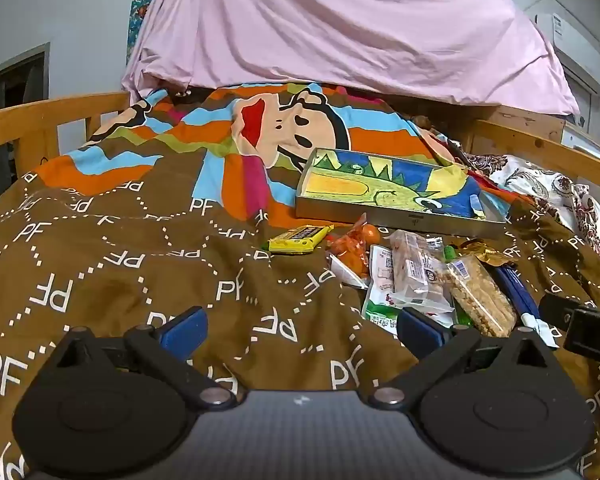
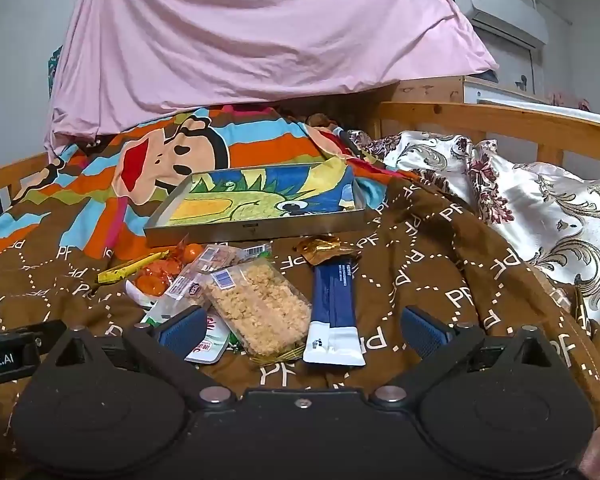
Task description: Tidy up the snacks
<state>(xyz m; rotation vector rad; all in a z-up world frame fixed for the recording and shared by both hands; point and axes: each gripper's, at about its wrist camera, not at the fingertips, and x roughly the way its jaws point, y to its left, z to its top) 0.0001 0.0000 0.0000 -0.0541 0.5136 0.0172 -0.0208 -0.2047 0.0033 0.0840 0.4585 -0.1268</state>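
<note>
A pile of snacks lies on a brown quilt: a yellow bar [image 1: 298, 239] [image 2: 132, 268], orange wrapped candies [image 1: 350, 250] [image 2: 158, 278], a clear pack of puffed rice cake [image 1: 480, 298] [image 2: 260, 308], a blue and white sachet [image 2: 334, 312] [image 1: 520, 300], a gold wrapper [image 2: 324, 249] and a green-white pack [image 1: 378, 304]. Behind them lies a shallow metal tray [image 1: 400, 218] [image 2: 256, 230] with a cartoon picture inside. My left gripper [image 1: 300, 330] is open and empty, left of the pile. My right gripper [image 2: 300, 328] is open and empty, its fingers either side of the rice cake and sachet.
The quilt [image 1: 120, 272] covers a bed with a wooden rail [image 2: 500, 118] around it. A pink sheet [image 2: 240, 40] hangs behind. A white floral cushion [image 2: 540, 200] lies at the right. The right gripper's body [image 1: 592, 336] shows at the left wrist view's right edge.
</note>
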